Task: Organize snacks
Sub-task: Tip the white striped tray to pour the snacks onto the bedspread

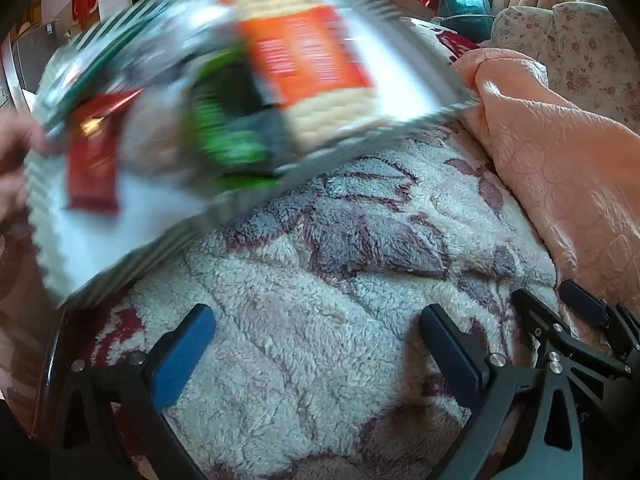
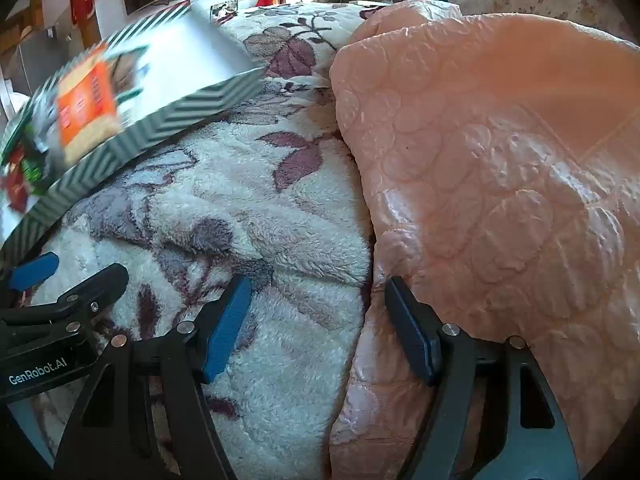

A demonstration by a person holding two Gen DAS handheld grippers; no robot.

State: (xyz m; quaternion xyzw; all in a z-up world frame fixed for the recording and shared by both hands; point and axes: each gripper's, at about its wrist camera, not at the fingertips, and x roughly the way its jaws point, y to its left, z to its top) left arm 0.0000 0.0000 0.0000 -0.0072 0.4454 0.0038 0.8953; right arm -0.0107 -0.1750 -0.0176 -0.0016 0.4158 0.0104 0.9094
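Blue-padded left gripper (image 1: 316, 344) at bottom of frame, jaws spread wide, nothing between. Right gripper (image 2: 318, 320) likewise agape over fleece blanket (image 2: 248, 208) and peach quilt (image 2: 500, 160). Upper left: tilted zigzag-edged tray (image 1: 132, 256), motion-blurred, carrying orange cracker pack (image 1: 312, 60), green packet (image 1: 224, 120), red packet (image 1: 94, 160).

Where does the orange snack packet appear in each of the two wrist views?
Left wrist: the orange snack packet is upper centre, blurred, inside the striped tray.
Right wrist: the packet is at the far left, in the same tray, which is tilted.
Shared landmark: the pink quilt, on the right in both views.
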